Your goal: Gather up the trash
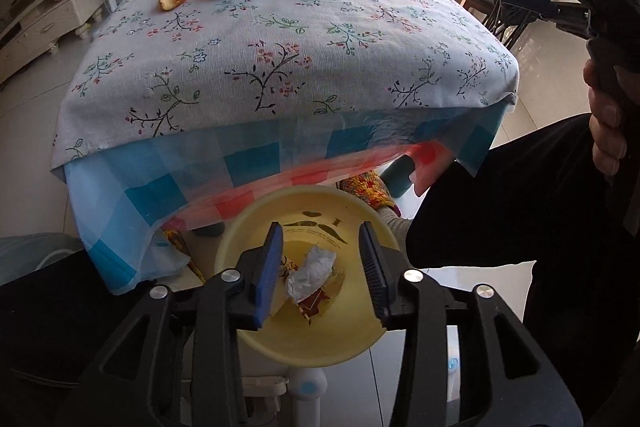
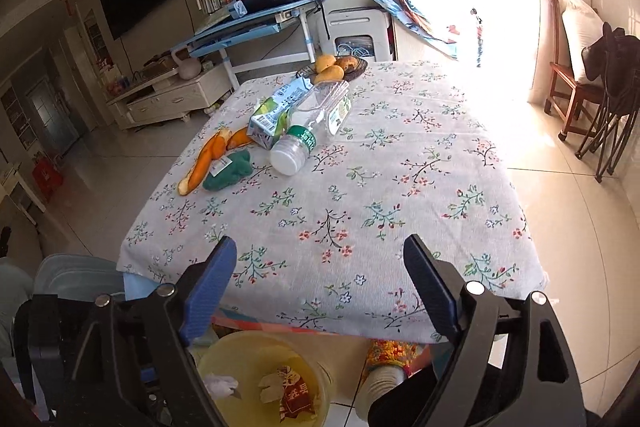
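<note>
We see the left tool (image 1: 322,269) hanging over the yellow bin (image 1: 256,239) below the table's near edge, its 2 blue pads spread wide with nothing between them; a crumpled white tissue (image 1: 311,273) and a snack wrapper (image 1: 316,301) lie inside the bin, clear of the pads. The right tool (image 2: 320,291) is also spread wide and holds nothing, poised above the near edge of the table (image 2: 400,187); from the left wrist view it shows at the upper right, gripped by the right hand (image 1: 606,123). The remaining trash sits on the far part of the table: an orange peel (image 2: 204,163), a green wrapper (image 2: 228,171), a juice carton (image 2: 276,115) and a plastic bottle (image 2: 308,131) lying on its side, close together. Only the right wrist view shows a fruit bowl (image 2: 336,65) behind them.
</note>
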`<action>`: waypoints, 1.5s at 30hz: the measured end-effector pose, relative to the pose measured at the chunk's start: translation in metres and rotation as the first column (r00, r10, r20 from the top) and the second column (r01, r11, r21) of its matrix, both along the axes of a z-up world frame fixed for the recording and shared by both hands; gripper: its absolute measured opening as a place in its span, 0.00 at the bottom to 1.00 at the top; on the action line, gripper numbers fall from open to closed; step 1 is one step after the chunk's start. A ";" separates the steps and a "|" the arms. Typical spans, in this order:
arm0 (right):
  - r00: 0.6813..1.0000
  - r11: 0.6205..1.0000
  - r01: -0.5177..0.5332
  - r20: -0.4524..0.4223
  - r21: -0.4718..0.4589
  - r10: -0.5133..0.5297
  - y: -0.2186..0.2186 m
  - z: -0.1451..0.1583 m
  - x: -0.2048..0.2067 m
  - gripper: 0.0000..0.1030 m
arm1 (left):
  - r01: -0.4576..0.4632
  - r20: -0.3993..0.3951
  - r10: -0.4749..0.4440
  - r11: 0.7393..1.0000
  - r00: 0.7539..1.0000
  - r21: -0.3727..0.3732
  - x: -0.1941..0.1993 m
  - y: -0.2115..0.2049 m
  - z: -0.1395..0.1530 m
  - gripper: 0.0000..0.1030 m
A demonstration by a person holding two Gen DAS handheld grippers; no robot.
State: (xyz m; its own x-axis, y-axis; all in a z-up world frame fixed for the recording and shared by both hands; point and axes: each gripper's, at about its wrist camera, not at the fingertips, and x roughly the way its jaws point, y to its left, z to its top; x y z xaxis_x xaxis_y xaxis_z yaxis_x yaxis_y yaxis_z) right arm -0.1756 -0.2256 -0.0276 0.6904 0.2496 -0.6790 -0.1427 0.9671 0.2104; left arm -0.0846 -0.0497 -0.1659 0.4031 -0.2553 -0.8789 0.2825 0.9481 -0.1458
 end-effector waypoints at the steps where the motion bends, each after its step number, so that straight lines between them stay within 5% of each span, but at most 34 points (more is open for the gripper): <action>1: 1.000 1.000 0.005 -0.004 -0.017 -0.005 -0.001 0.000 0.010 0.83 | -0.008 0.011 0.008 1.000 1.000 0.000 0.000 0.001 0.002 0.49; 10: 0.991 0.992 0.036 -0.120 -0.122 -0.051 -0.008 -0.033 0.115 0.83 | -0.111 0.026 0.111 0.994 0.993 0.009 0.015 0.014 0.004 0.64; 20: 0.977 0.972 0.032 -0.198 -0.232 -0.079 -0.001 -0.068 0.193 0.83 | -0.083 0.060 0.079 0.995 0.995 0.059 0.012 0.006 0.005 0.71; 23: 0.976 0.971 0.035 -0.201 -0.235 -0.084 0.003 -0.074 0.201 0.93 | -0.068 0.074 0.062 0.995 0.995 0.076 0.011 0.003 0.007 0.72; 37: 0.978 0.972 0.059 -0.182 -0.227 -0.102 0.000 -0.073 0.217 0.94 | -0.061 0.087 0.060 0.998 0.994 0.011 0.000 0.010 0.025 0.79; 45: 0.978 0.972 0.059 -0.181 -0.227 -0.102 0.000 -0.073 0.217 0.94 | 0.004 0.077 -0.007 0.999 0.997 0.039 -0.017 -0.002 0.025 0.81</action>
